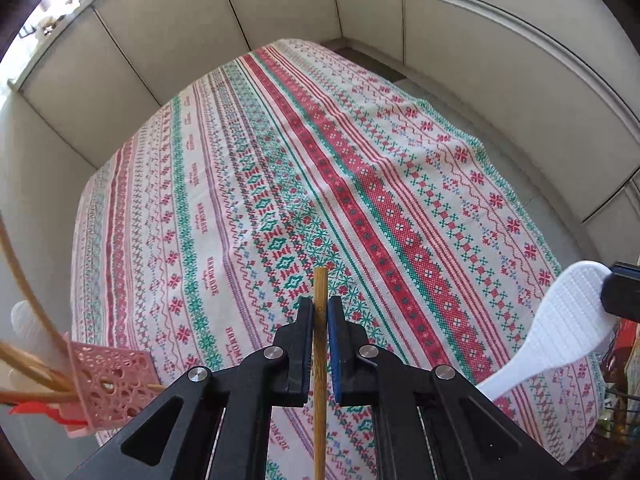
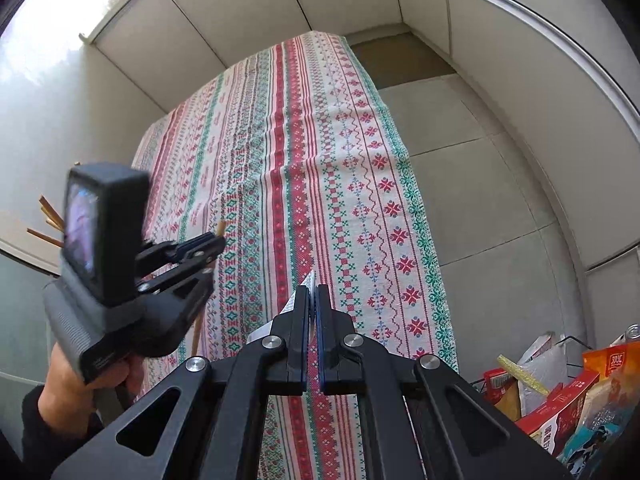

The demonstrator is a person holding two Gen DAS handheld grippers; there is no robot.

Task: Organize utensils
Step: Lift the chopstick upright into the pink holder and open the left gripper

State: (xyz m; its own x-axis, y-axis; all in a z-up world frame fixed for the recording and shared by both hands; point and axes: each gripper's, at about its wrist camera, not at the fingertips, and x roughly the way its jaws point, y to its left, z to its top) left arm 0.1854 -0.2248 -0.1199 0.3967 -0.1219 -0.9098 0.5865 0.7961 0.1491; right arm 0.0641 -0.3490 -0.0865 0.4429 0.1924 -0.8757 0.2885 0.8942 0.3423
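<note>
Left wrist view shows the left gripper pinching a chopstick above the desk, the right gripper clamping a white rice paddle; lower each upright into the pink holder slowly.

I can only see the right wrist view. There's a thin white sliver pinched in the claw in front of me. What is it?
Observer: A white rice paddle. The left wrist view shows its broad dimpled head, which the right claw grips.
Operator: And the stick in the other claw?
Observer: A bamboo chopstick, running straight through the shut left claw.
Operator: Where might they go?
Observer: Probably into the pink perforated holder, at that view's lower left.
</note>
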